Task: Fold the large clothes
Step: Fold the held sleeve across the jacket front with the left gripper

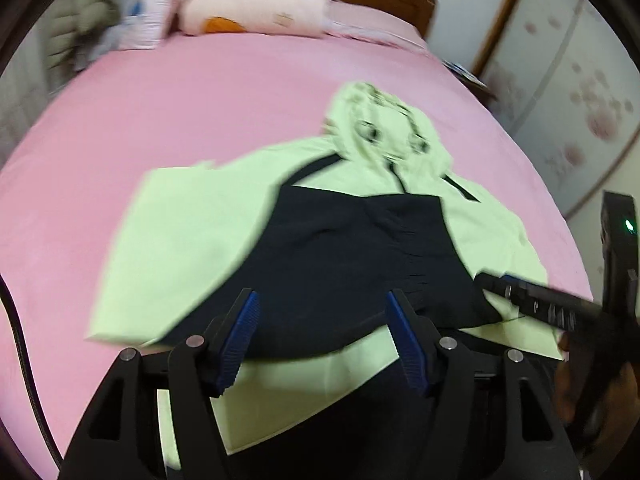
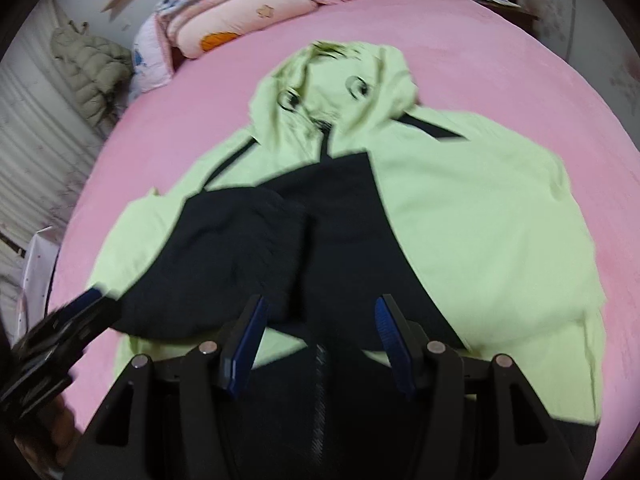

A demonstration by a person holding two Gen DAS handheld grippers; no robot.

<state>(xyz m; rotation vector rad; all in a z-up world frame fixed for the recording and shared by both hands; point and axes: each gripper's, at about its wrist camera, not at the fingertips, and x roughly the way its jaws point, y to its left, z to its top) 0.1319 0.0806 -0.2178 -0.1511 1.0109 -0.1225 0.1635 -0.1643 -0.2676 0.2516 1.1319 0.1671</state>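
Pink bed (image 1: 200, 120): hooded jacket (image 1: 192, 248) beneath both open jaws, unheld.

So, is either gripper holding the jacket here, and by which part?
Nothing is held. The left gripper and right gripper both stand open above the jacket, pads clear of the fabric.

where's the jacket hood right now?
The hood lies at the far end of the green-and-black jacket, spread flat on the pink bed sheet and pointing toward the folded bedding stack; in the left wrist view it sits right of centre.
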